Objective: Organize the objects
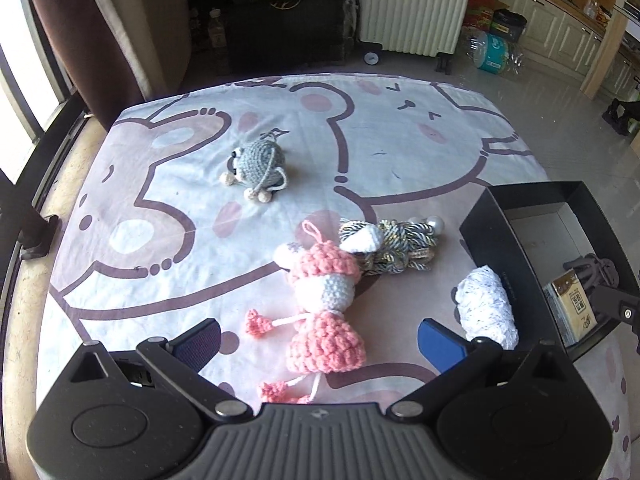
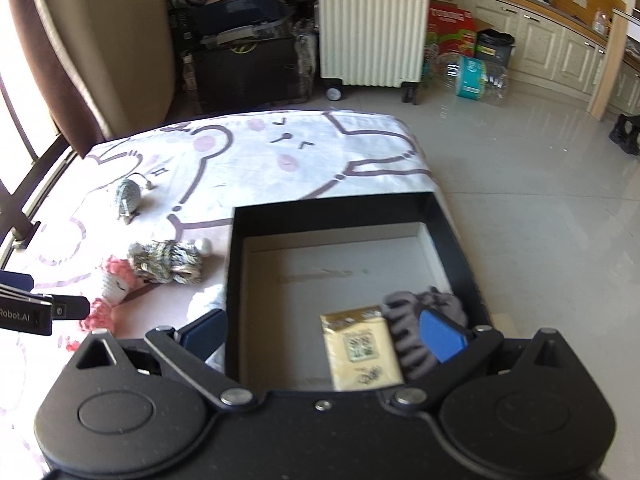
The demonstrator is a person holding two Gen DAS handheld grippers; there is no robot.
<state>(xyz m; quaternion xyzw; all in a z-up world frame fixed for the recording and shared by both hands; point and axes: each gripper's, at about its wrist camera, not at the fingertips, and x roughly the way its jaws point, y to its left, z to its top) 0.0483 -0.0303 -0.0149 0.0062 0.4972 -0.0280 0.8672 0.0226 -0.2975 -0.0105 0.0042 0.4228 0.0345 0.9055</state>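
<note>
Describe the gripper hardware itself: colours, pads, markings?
Both match: matte black bodies with round side discs, silver pivot pins and black linkage arms. The left gripper has a grey ribbed centre panel and blue fingers. The right gripper has the same blue pads. White "Robot.AI" lettering shows on the left one's side. No cables visible.

Crocheted yarn pink doll [image 1: 324, 312], matt black cardboard box [image 2: 452, 236], smooth printed cotton cloth [image 1: 180, 240], glossy floor tiles [image 2: 540, 184]

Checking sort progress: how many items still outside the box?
4: pink crochet doll between the open left gripper's fingers, gold-grey cord bundle behind it, white knit piece against the black box, grey crochet toy farthest away.
</note>
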